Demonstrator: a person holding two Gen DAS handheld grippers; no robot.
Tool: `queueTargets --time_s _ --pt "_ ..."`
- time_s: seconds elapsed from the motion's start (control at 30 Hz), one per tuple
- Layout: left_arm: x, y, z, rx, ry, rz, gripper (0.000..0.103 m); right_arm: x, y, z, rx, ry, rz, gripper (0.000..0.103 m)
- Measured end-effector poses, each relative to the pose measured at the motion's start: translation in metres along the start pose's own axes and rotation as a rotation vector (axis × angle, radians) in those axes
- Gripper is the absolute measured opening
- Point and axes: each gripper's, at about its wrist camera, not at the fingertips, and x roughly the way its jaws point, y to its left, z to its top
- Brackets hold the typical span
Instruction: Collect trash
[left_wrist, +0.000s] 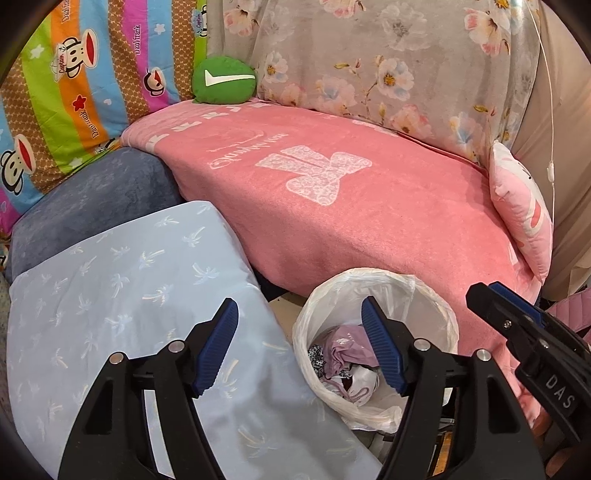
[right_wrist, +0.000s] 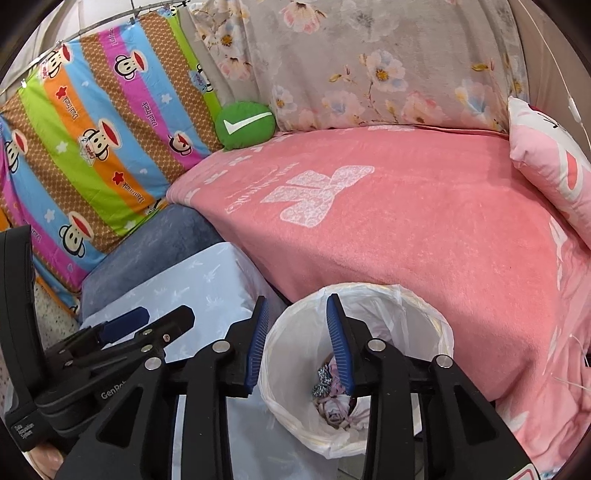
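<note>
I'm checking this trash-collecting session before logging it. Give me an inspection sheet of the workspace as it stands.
Surface: pink fleece blanket with white bow print covers the sofa seat; no litter visible on it.
Job's things: white plastic-lined trash bin stands beside the seat, holding crumpled purple, white and patterned scraps.
Clutter: round green cushion with white tick, pink cartoon pillow, pale blue palm-print fabric over a blue-grey velvet cushion.
Grippers: left tool open, empty; right tool open, empty, over the bin.
Cables: thin white cord hanging at right.
Surroundings: striped monkey-print sheet, grey floral cloth behind.
</note>
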Motion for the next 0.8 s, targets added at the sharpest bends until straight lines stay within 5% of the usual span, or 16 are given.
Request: queueTargets --time_s 0.8 --pt "-0.019 0.011 -0.045 0.042 -0.008 0.122 0.089 -0.023 0.011 -0.054 -0.125 0.025 -0.148 0.065"
